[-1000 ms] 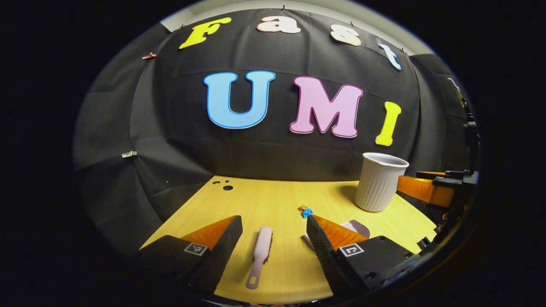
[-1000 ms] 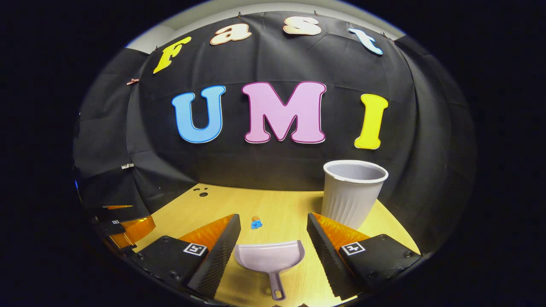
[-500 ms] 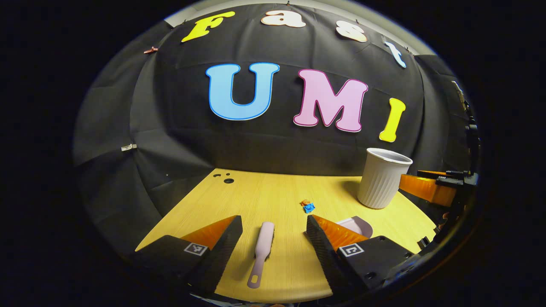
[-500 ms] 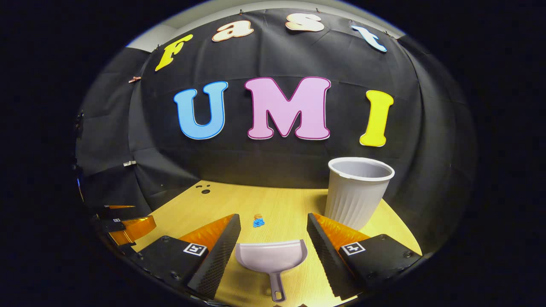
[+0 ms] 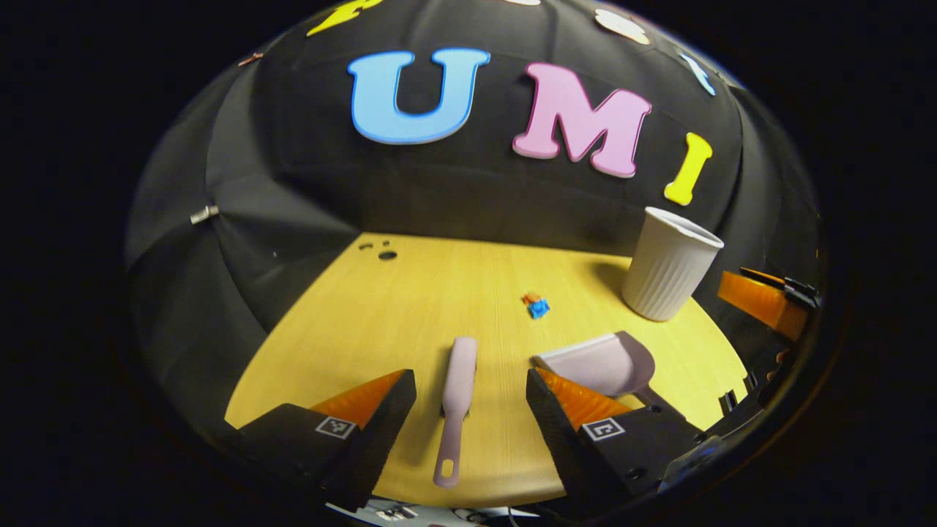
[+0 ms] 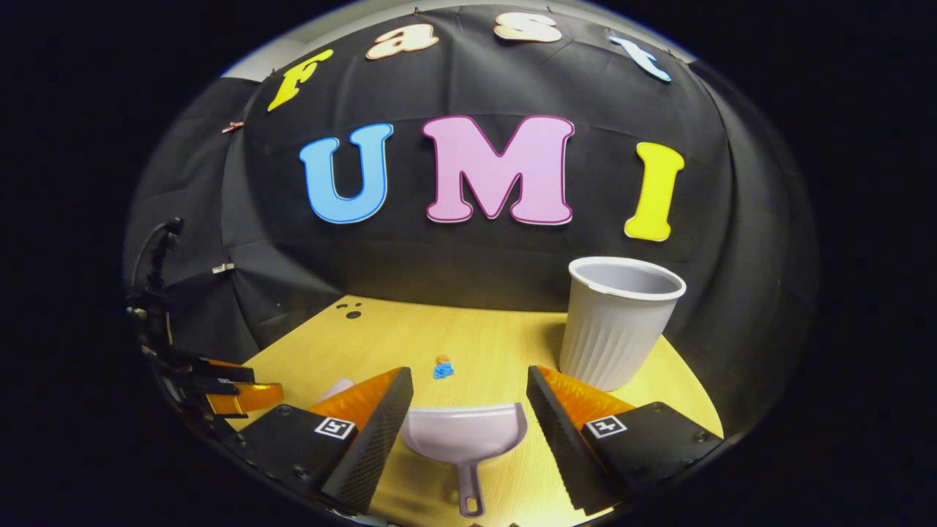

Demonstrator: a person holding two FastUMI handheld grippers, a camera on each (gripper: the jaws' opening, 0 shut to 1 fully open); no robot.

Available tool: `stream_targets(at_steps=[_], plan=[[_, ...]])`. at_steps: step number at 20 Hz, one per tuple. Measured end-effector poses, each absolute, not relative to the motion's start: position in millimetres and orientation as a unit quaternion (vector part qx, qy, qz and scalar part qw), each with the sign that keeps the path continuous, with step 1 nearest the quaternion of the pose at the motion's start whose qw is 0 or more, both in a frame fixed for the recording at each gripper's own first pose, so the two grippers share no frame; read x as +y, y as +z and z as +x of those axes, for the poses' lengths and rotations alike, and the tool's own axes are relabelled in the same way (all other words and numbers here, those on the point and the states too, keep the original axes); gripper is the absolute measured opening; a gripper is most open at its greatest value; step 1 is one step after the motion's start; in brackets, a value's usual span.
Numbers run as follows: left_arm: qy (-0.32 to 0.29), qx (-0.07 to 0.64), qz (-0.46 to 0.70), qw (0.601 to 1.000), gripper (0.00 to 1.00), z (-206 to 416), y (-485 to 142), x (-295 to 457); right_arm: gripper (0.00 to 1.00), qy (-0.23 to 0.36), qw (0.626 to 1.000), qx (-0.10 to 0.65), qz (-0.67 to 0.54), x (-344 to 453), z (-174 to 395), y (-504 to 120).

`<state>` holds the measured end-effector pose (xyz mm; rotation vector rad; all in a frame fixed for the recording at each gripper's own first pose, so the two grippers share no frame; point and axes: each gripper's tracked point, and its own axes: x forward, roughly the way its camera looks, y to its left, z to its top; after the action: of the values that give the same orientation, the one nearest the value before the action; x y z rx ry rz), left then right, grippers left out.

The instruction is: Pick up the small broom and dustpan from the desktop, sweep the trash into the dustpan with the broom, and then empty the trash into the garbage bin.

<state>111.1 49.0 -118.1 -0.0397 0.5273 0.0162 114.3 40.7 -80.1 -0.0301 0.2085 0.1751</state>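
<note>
A small pale pink broom [image 5: 457,399] lies flat on the wooden desktop [image 5: 410,307], between the spread fingers of my open left gripper [image 5: 471,402], which hangs above it. A matching dustpan [image 5: 604,362] [image 6: 463,439] lies to its right, handle toward the near edge. My right gripper [image 6: 470,410] is open with the dustpan between its fingers, not touching. Small blue and orange trash bits [image 5: 536,304] [image 6: 442,367] lie at the desk's middle. The ribbed white bin [image 5: 670,265] [image 6: 616,322] stands at the back right. The other gripper [image 6: 219,388] shows at the left edge.
Small dark holes [image 5: 384,253] mark the desk's far left corner. The black cloth wall closes the back and sides. Bare wood stretches between the trash and the left edge. The right gripper's finger [image 5: 758,300] shows past the bin.
My left gripper has risen and tilted down, so more desktop shows and the broom sits lower between its fingers. The right gripper crept slightly forward over the dustpan.
</note>
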Motion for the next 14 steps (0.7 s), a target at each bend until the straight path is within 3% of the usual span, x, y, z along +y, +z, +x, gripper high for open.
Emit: stream_targets(at_steps=[14], plan=[[-0.002,0.470,0.025,0.882,0.95,159.6,-244.7,70.0,0.98,0.071,0.980,0.188,0.000,23.5,130.2,-132.5]])
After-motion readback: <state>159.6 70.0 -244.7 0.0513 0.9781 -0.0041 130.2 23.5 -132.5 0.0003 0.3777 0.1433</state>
